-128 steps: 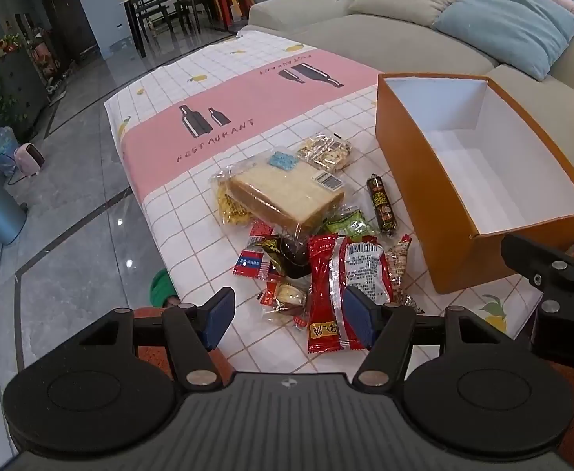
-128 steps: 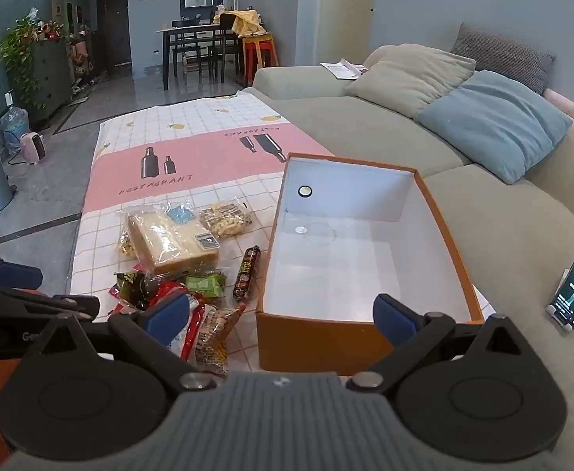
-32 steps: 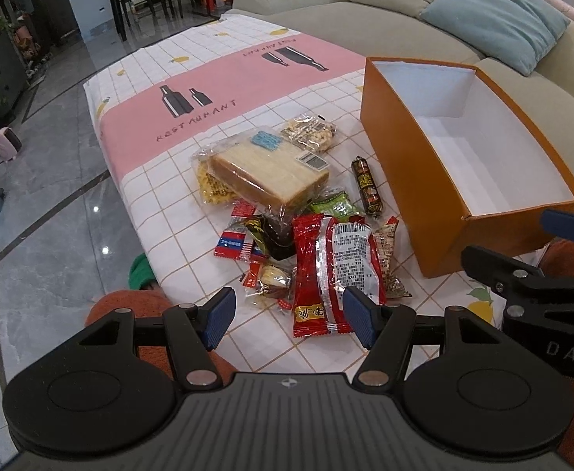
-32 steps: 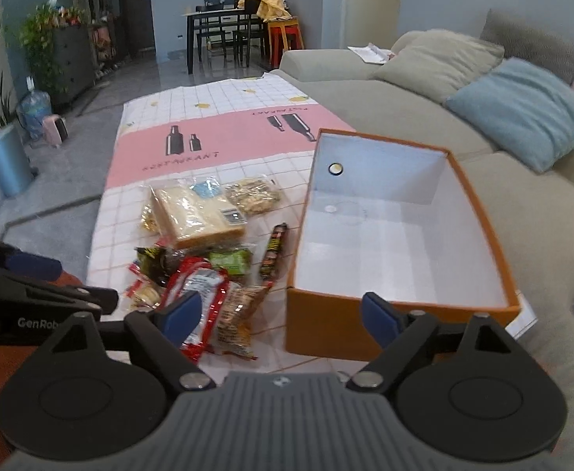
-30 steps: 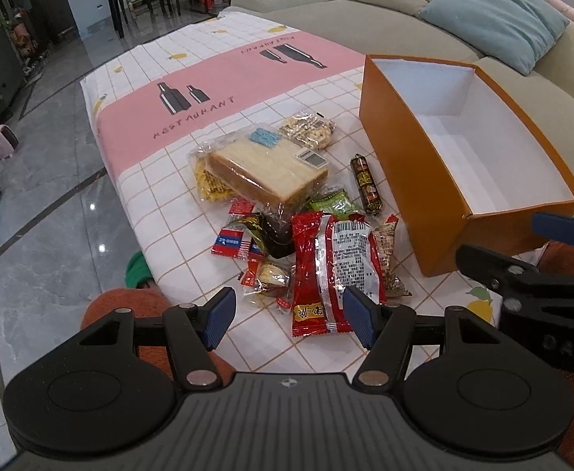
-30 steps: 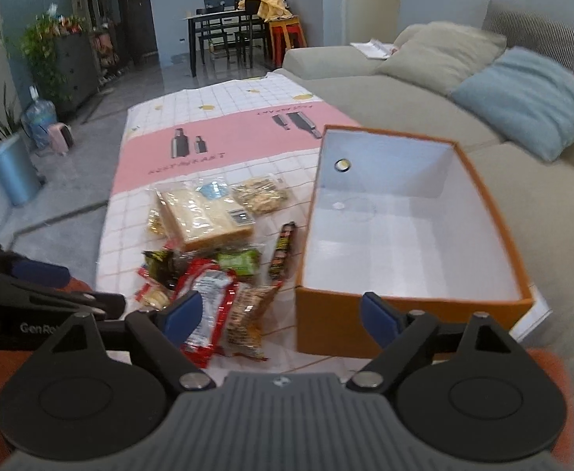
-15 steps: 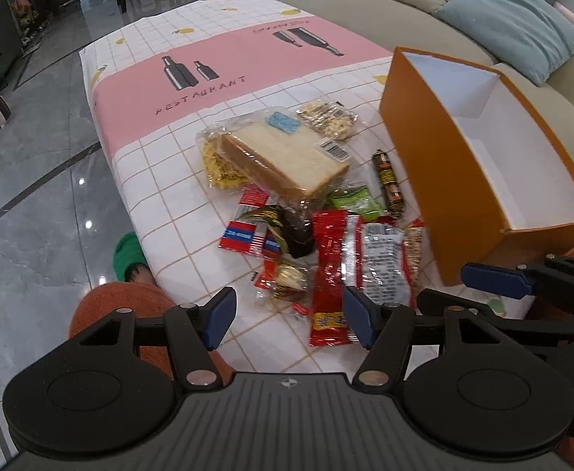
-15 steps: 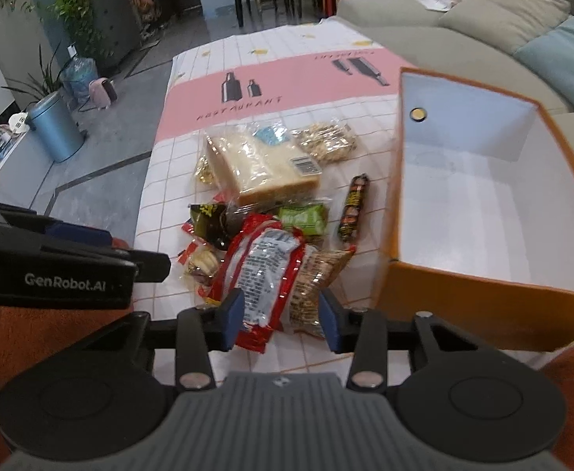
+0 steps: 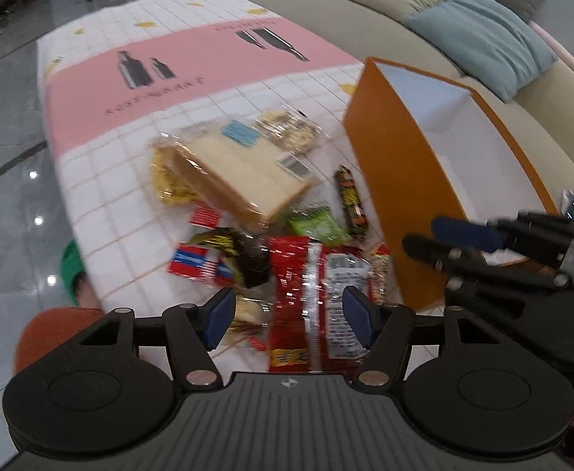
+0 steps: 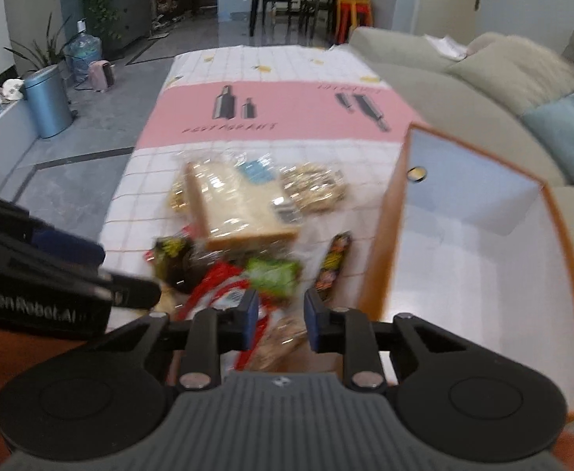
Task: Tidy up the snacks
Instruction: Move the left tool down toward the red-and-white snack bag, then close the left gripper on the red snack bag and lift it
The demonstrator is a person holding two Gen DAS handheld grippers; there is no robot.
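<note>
- Snacks: a loose heap of packets at the centre of both wrist views, lying on the checked part of the tablecloth [image 9: 102,204], to the left of the box and none of it inside.
- Orange box [image 10: 381,235]: largest item, right half of the right wrist view; open-topped, white interior with nothing visible in it. Its near left corner stands just beside the heap.
- Bagged sliced bread [image 9: 243,172]: biggest packet, at the far side of the heap, above frame centre.
- Red packet [image 9: 310,294]: long flat bag, lower centre of the left wrist view; its long axis runs away from the camera, roughly in line with the fingers.
- Peanut packet [image 10: 283,337]: clear bag touching the red packet on the box side, lower centre of the right wrist view; blurred.
- Sausage stick [image 10: 332,261]: slim, lying alongside the box wall.
- Green packet [image 10: 273,274]: small, between bread and red packet.
- Left gripper [image 9: 288,316]: jaws wide apart, holding nothing; the red packet shows between them, and whether they touch it cannot be told.
- Right gripper [image 10: 278,324]: jaws partly closed with a narrow gap, nothing clamped. Judgement: the peanut packet lies directly ahead of the tips, nearer this gripper, which is also nearer the box, so it is the likely first pick.
</note>
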